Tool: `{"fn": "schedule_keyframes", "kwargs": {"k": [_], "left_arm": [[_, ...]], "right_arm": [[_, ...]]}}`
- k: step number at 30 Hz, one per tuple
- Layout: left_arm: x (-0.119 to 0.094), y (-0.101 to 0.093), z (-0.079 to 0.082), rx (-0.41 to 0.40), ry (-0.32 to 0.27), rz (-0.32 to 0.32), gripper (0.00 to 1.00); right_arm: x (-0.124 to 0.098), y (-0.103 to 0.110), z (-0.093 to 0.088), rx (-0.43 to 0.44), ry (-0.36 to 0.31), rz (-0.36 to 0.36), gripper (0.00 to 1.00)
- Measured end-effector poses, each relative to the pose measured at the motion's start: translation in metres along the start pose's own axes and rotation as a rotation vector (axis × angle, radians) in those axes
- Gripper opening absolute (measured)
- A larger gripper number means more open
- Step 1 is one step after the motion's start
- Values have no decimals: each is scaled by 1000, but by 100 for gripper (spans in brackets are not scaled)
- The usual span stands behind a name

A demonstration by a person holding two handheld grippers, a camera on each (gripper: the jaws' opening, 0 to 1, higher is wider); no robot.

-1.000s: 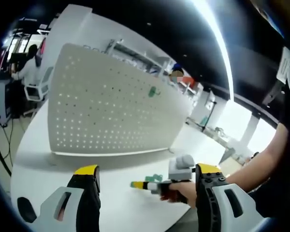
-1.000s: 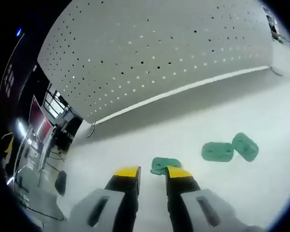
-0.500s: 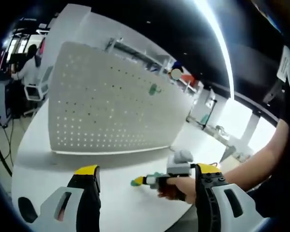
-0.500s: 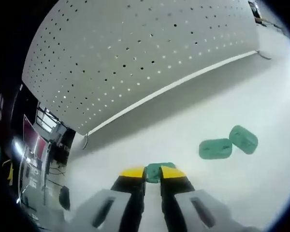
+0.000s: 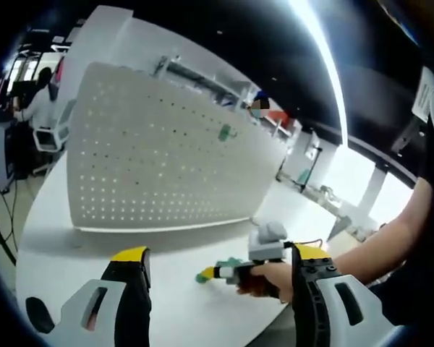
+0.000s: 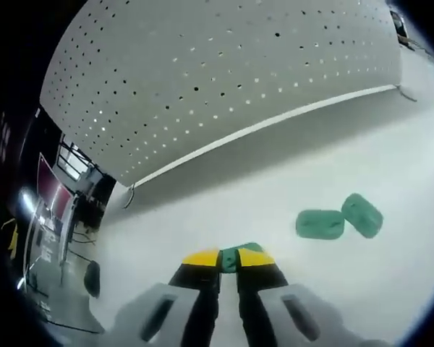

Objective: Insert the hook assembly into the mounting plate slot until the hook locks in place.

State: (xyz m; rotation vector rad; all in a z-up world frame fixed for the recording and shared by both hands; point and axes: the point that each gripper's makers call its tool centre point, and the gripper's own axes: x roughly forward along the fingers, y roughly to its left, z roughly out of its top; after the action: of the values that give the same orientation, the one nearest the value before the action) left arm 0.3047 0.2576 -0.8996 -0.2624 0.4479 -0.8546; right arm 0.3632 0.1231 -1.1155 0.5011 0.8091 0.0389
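A white perforated mounting plate point(image 5: 159, 159) point(image 6: 224, 79) stands upright on the white table point(image 6: 325, 173). One green hook point(image 5: 223, 133) hangs on it at the upper right. My right gripper point(image 6: 228, 258) point(image 5: 206, 275) is shut on a green hook piece point(image 6: 231, 256) just above the table. Two more green hook pieces point(image 6: 320, 224) point(image 6: 362, 215) lie on the table to its right, touching each other. My left gripper point(image 5: 220, 253) stands open, its yellow-tipped jaws wide apart with nothing between them, back from the plate. A person's hand point(image 5: 271, 278) holds the right gripper.
A person sits at the far left in the left gripper view, beside desks and cables point(image 5: 0, 217). Shelving point(image 5: 202, 79) stands behind the plate. A dark round object point(image 6: 92, 278) lies near the table's left edge in the right gripper view.
My right gripper closed from open onto the green hook piece and has lifted it slightly. The left gripper has barely moved.
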Motion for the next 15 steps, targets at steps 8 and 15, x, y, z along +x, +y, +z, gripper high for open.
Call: {"fn": "schedule_keyframes", "kwargs": {"k": [8, 15], "left_arm": [[5, -5, 0, 11, 8, -9, 80], [9, -6, -12, -2, 34, -10, 80]], "right_arm": [[-3, 3, 2, -128, 5, 34, 3], [-11, 10, 7, -137, -15, 115, 2]]}}
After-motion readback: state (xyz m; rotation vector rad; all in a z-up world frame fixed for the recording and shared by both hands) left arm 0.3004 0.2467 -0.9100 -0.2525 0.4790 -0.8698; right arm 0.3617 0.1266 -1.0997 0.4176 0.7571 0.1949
